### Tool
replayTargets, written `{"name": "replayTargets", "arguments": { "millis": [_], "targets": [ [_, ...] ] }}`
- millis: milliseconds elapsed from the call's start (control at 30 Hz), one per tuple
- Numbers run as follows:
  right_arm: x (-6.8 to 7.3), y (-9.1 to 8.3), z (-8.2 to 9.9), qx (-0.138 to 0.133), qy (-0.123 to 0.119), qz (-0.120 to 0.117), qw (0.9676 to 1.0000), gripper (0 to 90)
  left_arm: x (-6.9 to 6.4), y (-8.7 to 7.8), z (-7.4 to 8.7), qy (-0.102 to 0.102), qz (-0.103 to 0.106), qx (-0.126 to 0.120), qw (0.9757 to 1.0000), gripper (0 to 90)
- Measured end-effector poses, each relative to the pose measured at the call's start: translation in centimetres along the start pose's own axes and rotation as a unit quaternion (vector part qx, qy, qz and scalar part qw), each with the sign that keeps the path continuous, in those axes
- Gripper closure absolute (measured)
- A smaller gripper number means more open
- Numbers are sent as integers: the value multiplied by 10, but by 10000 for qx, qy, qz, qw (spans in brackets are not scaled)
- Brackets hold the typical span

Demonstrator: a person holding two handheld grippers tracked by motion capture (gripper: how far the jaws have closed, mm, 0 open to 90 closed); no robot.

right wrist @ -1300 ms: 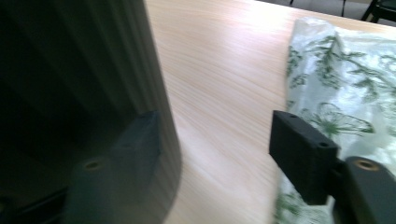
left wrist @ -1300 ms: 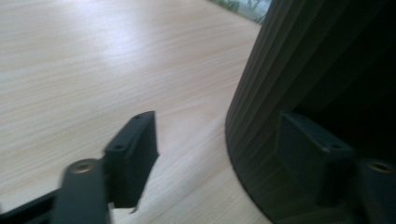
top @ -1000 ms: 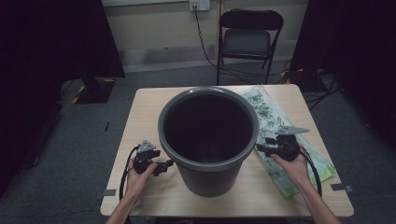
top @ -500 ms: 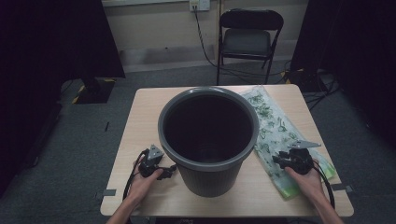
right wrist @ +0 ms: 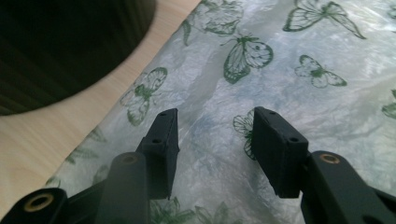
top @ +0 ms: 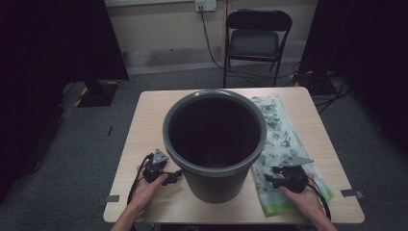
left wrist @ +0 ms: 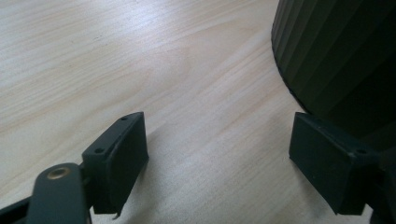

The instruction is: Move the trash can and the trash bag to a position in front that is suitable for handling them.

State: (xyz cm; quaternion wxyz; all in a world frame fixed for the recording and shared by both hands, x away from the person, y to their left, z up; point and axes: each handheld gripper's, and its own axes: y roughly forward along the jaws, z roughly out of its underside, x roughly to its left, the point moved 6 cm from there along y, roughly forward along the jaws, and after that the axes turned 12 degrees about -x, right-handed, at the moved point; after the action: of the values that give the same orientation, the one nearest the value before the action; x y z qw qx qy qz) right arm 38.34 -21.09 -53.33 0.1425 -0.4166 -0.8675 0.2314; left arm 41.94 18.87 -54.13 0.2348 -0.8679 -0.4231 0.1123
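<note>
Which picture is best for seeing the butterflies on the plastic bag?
The right gripper view: the butterfly bag lies right under the open right gripper, so each green butterfly is big and sharp. In the high view the bag lies whole beside the bin, but its butterflies are tiny specks.

Bucket (top: 214,144): dark grey plastic, round, ribbed outer wall, upright at the middle of the table (top: 144,120), mouth open upward, inside dark.
Bag (top: 284,144): thin translucent plastic sheet printed with green butterflies and leaves, lying flat and slightly crinkled on the table just right of the bucket, running from the far edge toward the near edge; its near end shows a green tint.
</note>
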Motion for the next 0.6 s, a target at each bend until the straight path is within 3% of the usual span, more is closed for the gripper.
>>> {"name": "replayTargets", "arguments": {
  "millis": [300,367,467,500,600],
  "targets": [
    [33,17,-10,-7,-140,-414,9990,498,1,2,-1,-12,-10,14,10000,153],
    [27,19,-19,-90,-227,-331,9992,479,1,2,-1,-4,1,27,10000,152],
    [2,24,-40,-377,-216,-48,9990,385,1,2,-1,-9,29,5,10000,148],
    [-9,29,-45,-350,-170,95,9992,343,1,2,-1,-3,25,16,10000,148],
    [-25,42,-48,-319,-154,179,9992,279,1,3,-1,3,30,14,10000,147]
  ]
}}
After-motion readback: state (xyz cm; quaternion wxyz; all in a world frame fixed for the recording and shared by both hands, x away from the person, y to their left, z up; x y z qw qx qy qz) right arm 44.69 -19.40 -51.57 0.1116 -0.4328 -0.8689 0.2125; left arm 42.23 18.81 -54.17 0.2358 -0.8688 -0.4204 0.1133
